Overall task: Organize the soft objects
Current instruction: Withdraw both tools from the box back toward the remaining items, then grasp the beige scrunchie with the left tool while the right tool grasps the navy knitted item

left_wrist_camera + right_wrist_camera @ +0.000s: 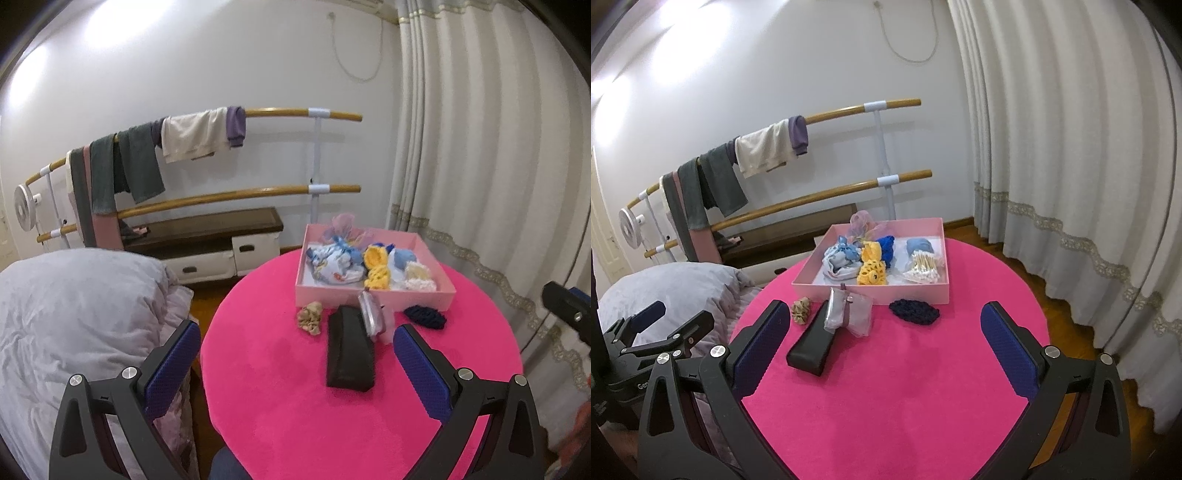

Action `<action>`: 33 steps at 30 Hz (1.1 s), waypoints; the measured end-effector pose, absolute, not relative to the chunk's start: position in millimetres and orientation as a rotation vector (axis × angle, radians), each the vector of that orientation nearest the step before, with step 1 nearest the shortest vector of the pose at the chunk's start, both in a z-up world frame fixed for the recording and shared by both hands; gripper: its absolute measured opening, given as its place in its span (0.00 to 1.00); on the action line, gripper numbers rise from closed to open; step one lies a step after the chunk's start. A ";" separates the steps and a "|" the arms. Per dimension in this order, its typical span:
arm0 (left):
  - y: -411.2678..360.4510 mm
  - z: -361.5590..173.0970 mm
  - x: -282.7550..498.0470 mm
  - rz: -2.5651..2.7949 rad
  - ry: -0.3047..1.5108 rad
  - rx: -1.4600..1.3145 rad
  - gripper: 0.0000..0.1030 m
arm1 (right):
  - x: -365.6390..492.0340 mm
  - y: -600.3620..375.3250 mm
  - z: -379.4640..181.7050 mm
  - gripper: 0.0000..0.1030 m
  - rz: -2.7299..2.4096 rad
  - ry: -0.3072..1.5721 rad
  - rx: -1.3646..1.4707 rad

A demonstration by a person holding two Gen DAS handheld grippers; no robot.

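- Box [871,290] sits at far side of round table [905,387].
- Scrunchie [800,311], case [812,345], pouch [849,310], knitted pad [914,312] lie before box, left to right.

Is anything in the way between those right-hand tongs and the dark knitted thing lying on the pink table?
Nothing visible. The right tongs are open, and only bare pink table lies between them and the navy knitted piece, which sits just before the pink box.
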State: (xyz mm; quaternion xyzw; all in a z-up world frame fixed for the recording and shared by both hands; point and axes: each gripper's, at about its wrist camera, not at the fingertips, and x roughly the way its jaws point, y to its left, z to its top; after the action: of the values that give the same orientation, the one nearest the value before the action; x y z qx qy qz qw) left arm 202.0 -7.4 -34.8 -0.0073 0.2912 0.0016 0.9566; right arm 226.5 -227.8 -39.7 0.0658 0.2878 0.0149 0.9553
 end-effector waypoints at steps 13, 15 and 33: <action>1.0 -82.5 285.3 0.031 0.717 -0.016 1.00 | 271.4 -244.6 -83.9 1.00 -0.002 0.708 0.146; 1.4 -88.9 298.1 0.031 0.728 -0.016 1.00 | 280.7 -247.4 -91.6 1.00 -0.009 0.728 0.150; -2.3 -165.7 414.8 0.035 0.824 0.012 1.00 | 343.9 -257.1 -148.5 1.00 -0.056 0.859 0.129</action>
State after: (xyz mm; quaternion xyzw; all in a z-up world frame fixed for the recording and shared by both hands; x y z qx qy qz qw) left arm 414.8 -2.3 -165.7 0.0060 0.4003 0.0170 0.9162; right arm 343.9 -257.1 -148.5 0.0623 0.4162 -0.0269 0.9067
